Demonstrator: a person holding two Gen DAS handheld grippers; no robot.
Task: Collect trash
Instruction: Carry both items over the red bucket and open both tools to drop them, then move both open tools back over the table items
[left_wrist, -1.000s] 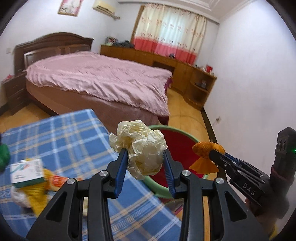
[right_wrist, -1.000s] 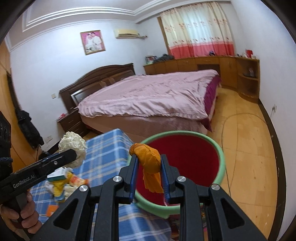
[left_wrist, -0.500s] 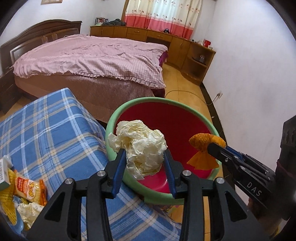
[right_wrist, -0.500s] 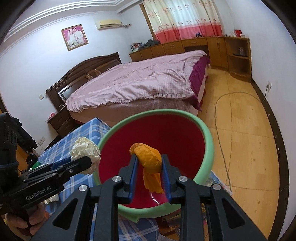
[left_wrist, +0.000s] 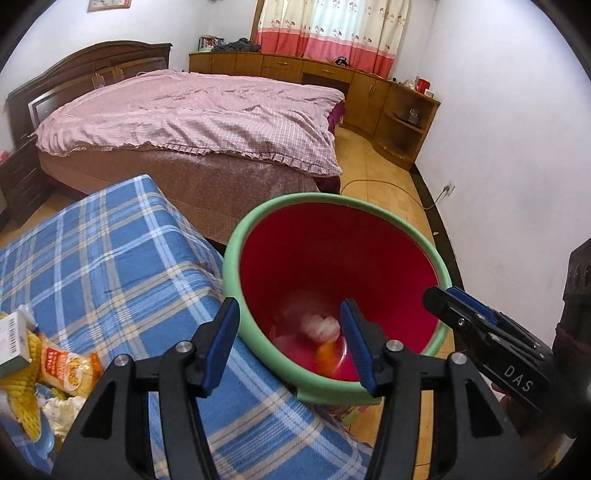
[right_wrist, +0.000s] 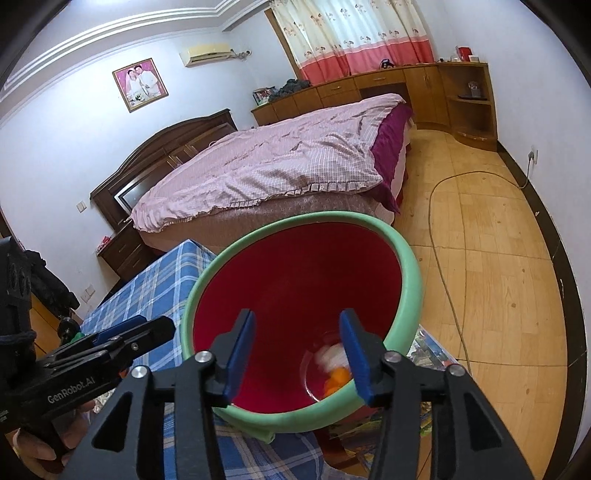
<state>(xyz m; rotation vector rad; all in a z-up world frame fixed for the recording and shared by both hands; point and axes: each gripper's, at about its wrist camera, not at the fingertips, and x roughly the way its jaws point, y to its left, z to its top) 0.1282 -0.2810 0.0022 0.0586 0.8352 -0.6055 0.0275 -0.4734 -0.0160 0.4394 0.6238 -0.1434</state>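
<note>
Left wrist view: the left gripper (left_wrist: 290, 345) stood wide, holding nothing, over the near rim of the red bin (left_wrist: 334, 254) with its green lip. At the bin's bottom lay a blurred white paper wad (left_wrist: 320, 326) with an orange wrapper (left_wrist: 327, 354) touching it at 6 o'clock. Only this view showed trash left on the blue plaid cloth (left_wrist: 110, 266) at 8 o'clock: a snack packet (left_wrist: 64, 369) and a small box (left_wrist: 13, 341). The right gripper's tip entered at 3 o'clock; I could not tell its gap here.

Right wrist view: the right gripper (right_wrist: 297, 356) also gaped wide with nothing between its 2 fingers, above the bin (right_wrist: 410, 280). The wad (right_wrist: 332, 356) and wrapper (right_wrist: 338, 380) showed blurred inside. The bed (right_wrist: 266, 166) lay beyond at 12 o'clock.
</note>
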